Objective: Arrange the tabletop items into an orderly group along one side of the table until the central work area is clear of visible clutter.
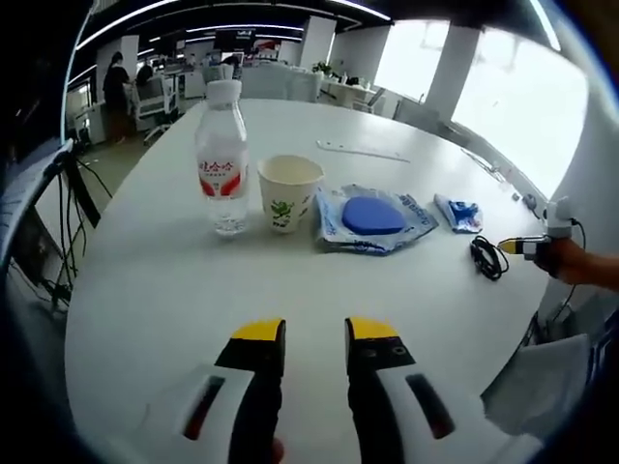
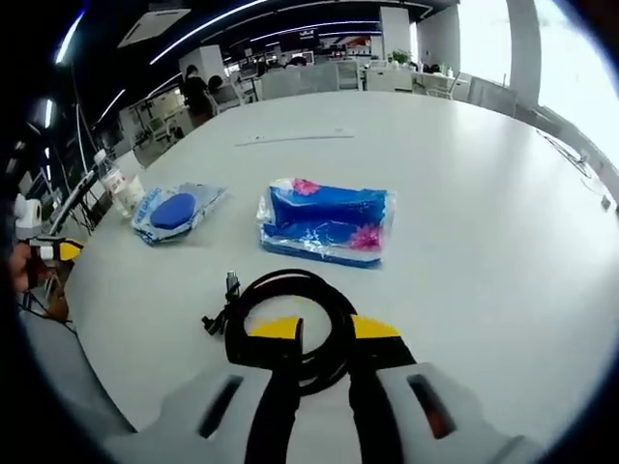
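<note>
On the white tabletop (image 1: 145, 290), a water bottle (image 1: 221, 159), paper cup (image 1: 288, 191), blue-pad packet (image 1: 372, 218) and small blue packet (image 1: 459, 213) are lined in a row. The left tongs (image 1: 315, 333) are held apart, empty, above bare surface. The right tongs (image 2: 327, 331) are parted over a coiled black cable (image 2: 290, 314); whether it is gripped cannot be told.

I see a clear plastic water bottle (image 1: 222, 159) upright beside a white paper cup (image 1: 288, 191). Right of them lie a blue-centred packet (image 1: 372, 218), a blue wipes pack (image 2: 326, 220) and a coiled black cable (image 2: 290, 319).
</note>
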{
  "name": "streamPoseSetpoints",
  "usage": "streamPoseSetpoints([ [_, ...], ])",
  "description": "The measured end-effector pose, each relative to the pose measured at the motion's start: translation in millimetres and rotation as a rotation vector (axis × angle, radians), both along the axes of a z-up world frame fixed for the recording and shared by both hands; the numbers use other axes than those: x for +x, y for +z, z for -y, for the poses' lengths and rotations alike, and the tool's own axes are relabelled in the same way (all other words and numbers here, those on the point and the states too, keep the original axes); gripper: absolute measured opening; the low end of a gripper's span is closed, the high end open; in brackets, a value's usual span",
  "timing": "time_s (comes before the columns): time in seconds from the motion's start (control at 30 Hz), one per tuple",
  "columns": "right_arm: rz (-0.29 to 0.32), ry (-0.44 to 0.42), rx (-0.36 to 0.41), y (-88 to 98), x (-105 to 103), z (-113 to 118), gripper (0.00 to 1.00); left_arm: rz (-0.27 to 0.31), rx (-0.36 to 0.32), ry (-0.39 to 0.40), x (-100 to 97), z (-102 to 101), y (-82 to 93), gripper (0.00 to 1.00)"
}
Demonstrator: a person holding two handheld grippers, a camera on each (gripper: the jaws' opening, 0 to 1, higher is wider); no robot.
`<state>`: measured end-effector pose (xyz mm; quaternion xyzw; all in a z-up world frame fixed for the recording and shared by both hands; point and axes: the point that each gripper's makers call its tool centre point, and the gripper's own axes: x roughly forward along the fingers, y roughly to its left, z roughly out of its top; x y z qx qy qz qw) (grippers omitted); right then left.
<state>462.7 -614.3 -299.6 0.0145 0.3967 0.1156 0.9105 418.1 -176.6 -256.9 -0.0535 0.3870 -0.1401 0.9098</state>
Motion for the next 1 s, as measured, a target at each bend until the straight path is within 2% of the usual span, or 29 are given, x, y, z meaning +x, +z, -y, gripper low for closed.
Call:
streamPoseSetpoints([
  [0.2, -0.037, -0.005, -0.047, -12.3, 1, 6, 0.18, 0.005, -0.007, 0.011, -4.9, -2, 3.2, 0.24],
  [0.47, -0.07, -0.008, -0.038, -24.7, 3, 5, 0.13, 0.014, -0.005, 0.016, -10.9, -3, 7.8, 0.24],
  [0.73, -0.065, -0.015, -0.062, -24.5, 8, 8, 0.05, 0.005, -0.006, 0.03, -13.7, -4, 4.3, 0.24],
  [0.9, -0.066, -0.01, -0.083, -18.5, -6, -3, 0.03, 0.003, -0.017, 0.037, -19.2, -3, 2.0, 0.24],
  [1.0, -0.068, -0.039, -0.061, -15.6, -12, -7, 0.02, 0.01, -0.025, 0.054, -20.3, -5, 3.7, 0.24],
])
